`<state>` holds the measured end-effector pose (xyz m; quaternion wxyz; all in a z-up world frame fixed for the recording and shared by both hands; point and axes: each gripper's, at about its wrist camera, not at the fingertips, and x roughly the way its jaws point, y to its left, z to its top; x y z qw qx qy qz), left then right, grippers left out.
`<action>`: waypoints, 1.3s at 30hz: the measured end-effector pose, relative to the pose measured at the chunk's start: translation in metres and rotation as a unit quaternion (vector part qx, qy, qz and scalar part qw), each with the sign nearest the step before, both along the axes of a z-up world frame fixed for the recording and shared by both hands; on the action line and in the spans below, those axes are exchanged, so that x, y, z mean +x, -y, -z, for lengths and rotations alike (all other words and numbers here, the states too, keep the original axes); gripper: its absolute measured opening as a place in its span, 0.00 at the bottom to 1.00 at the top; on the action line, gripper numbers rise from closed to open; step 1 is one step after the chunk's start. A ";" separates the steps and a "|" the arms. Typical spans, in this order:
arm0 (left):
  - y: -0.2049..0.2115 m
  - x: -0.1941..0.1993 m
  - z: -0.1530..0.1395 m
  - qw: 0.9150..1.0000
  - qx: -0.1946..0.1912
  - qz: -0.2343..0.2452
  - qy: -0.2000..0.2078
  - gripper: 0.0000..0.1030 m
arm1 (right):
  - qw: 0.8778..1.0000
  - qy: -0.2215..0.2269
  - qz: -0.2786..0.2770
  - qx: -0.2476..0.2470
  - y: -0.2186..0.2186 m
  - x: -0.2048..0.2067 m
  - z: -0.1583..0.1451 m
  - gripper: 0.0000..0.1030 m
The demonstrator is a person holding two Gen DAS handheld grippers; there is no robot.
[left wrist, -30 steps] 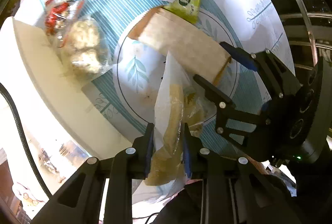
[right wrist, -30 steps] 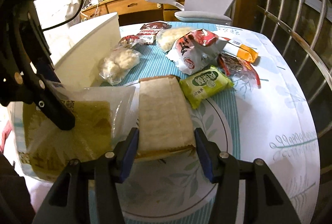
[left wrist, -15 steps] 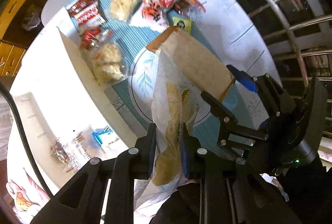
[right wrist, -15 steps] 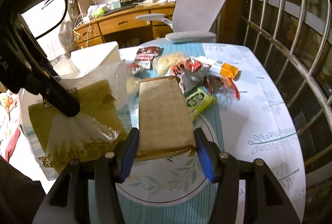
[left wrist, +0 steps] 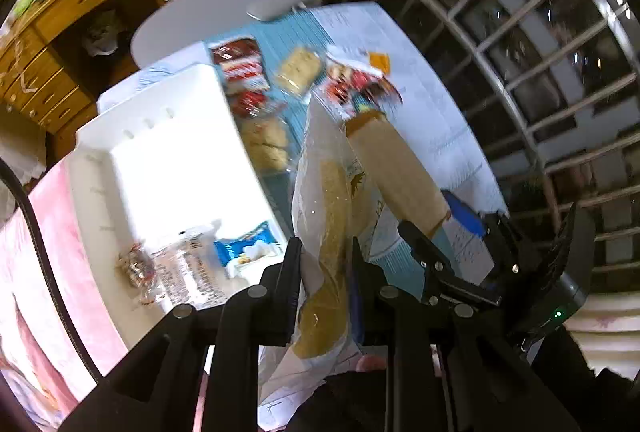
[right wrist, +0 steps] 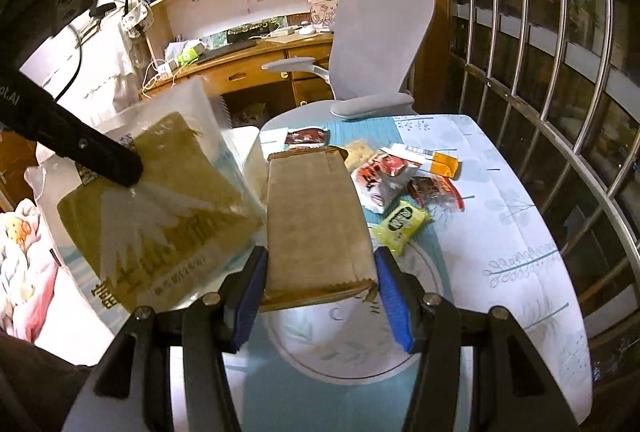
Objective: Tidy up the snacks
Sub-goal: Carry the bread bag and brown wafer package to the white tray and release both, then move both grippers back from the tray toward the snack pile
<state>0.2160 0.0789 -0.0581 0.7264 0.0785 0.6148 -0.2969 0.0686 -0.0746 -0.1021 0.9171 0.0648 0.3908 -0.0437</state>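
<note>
The clear bag of sliced bread (left wrist: 328,216) hangs above the table, pinched edge-on between the left gripper's (left wrist: 326,264) tightly closed jaws. Just beside it the brown paper packet (right wrist: 316,228) is clamped by its sides in the right gripper (right wrist: 320,288). Below left sits the white bin (left wrist: 160,160) with a few wrapped snacks; more packets, among them a green packet (right wrist: 402,222), lie on the patterned tablecloth (right wrist: 500,232)
</note>
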 end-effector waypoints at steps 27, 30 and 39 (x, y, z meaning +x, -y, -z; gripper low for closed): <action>-0.208 0.020 0.078 0.983 -0.045 -0.174 0.042 0.51 | 0.994 -0.068 -0.078 0.037 -0.155 0.057 0.033 0.55; -0.209 0.014 0.081 0.985 -0.030 -0.165 0.052 0.59 | 0.993 -0.081 -0.076 0.042 -0.160 0.059 0.042 0.67; -0.194 -0.005 0.082 0.988 -0.011 -0.141 0.063 0.59 | 0.991 -0.099 -0.053 0.068 -0.146 0.049 0.049 0.70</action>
